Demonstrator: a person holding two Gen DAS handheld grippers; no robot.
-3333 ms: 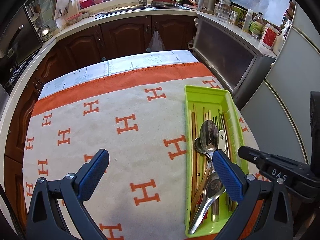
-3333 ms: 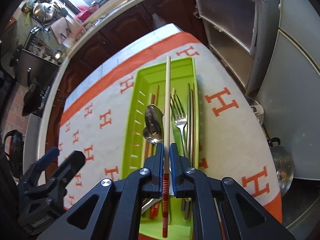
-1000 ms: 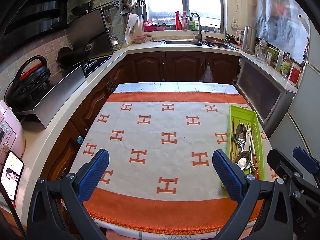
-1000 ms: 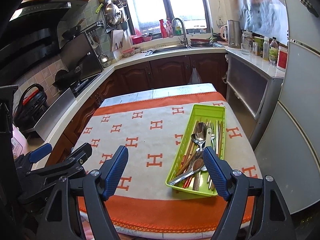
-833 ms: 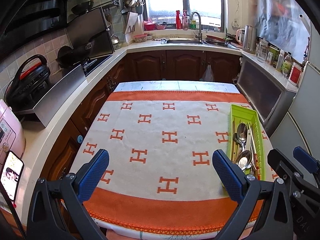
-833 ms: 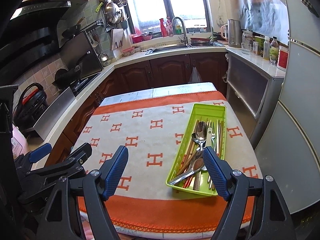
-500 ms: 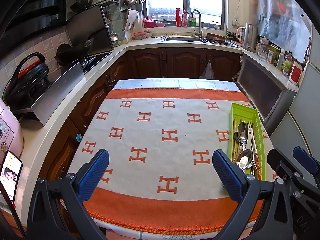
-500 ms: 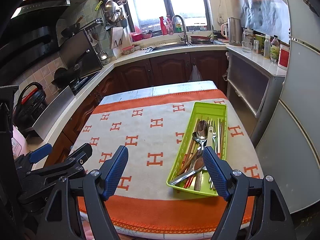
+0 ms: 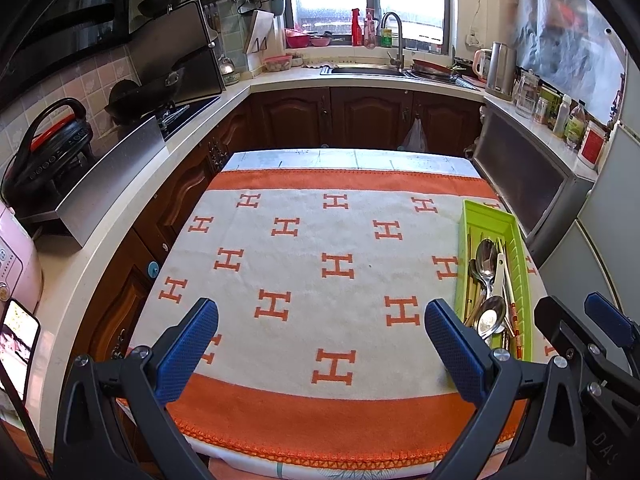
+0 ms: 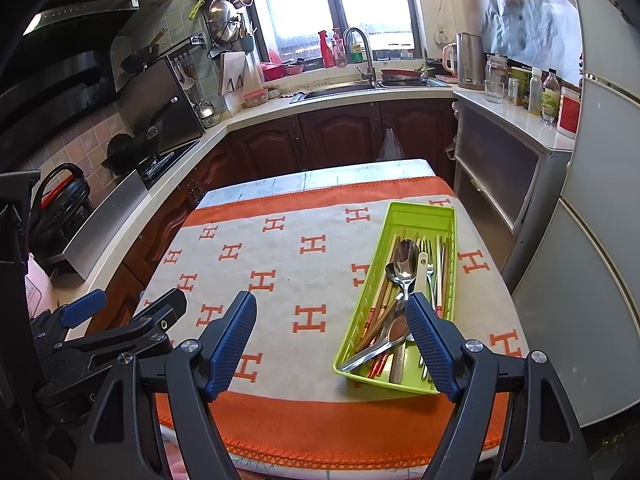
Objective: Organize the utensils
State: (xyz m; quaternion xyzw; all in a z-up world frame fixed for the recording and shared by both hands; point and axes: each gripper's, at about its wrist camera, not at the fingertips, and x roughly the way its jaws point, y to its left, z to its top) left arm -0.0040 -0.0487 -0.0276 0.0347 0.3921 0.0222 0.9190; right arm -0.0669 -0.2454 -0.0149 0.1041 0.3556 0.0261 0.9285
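The green tray (image 10: 423, 211) sits at the right side of the table, right of middle in the right wrist view and at the right edge in the left wrist view. It is long and bright green. Inside it lie shiny spoons (image 10: 405, 259), a fork (image 10: 429, 249), and wooden chopsticks (image 10: 381, 296) with red stripes near their ends. They all point along the tray, and one big spoon (image 10: 370, 350) leans out over the near corner.

Under the tray is a white cloth (image 9: 316, 240) with wide orange bands at the near and far edges. Orange letters "H" are printed all over it. The cloth covers the table.

The right gripper (image 10: 332, 332) hangs low in its own view, near the close end of the tray. Its blue fingers stand wide apart and hold nothing. The left gripper (image 9: 320, 338) hangs over the near edge of the cloth, left of the tray. Its blue fingers are wide apart too, with nothing between them.

Far back, at the top of both views, are a sink, a window and dark wood cupboards (image 9: 360, 116). A kettle (image 10: 469, 60) stands at the upper right.
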